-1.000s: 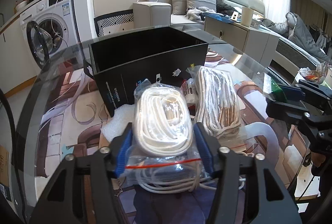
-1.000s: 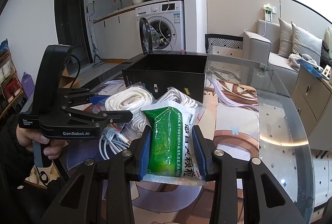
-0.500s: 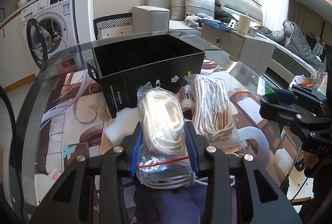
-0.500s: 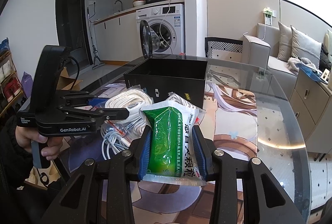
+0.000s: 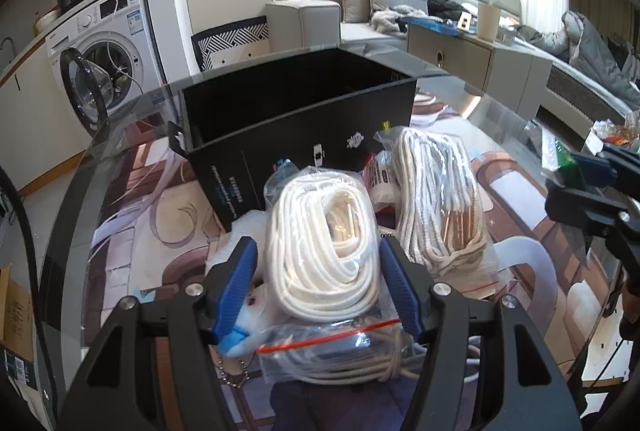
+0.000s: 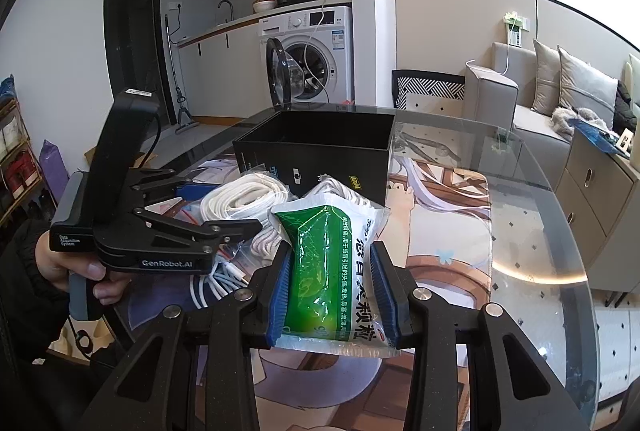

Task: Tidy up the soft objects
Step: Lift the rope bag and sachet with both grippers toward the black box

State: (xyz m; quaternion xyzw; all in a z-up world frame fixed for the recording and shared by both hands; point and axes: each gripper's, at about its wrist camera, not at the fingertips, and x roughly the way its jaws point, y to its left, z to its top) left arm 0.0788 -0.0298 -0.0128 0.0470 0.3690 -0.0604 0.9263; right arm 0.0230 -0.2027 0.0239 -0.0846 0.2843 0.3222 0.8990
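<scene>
Left gripper (image 5: 316,279) straddles a bagged coil of white rope (image 5: 322,243) on the glass table (image 5: 120,215), its blue pads (image 5: 236,287) having just spread apart and now standing clear of the plastic on both sides, so the bag lies free between them. To seat this grasp well, the jaws likely want to come in across the thick middle of the coil, not the slack sealed end of the bag near the camera, where film alone would slip. Just right of it rests a second bagged rope (image 5: 436,207), close enough to snag. Right gripper (image 6: 328,289) is clamped on a green packet (image 6: 324,271), held up off the table and well placed to wait. Beyond both bundles, almost touching them, stands the open black box (image 5: 296,119), apparently empty and the probable destination; a lift clear of its near wall looks necessary. A washing machine (image 6: 310,59) stands behind the table.
</scene>
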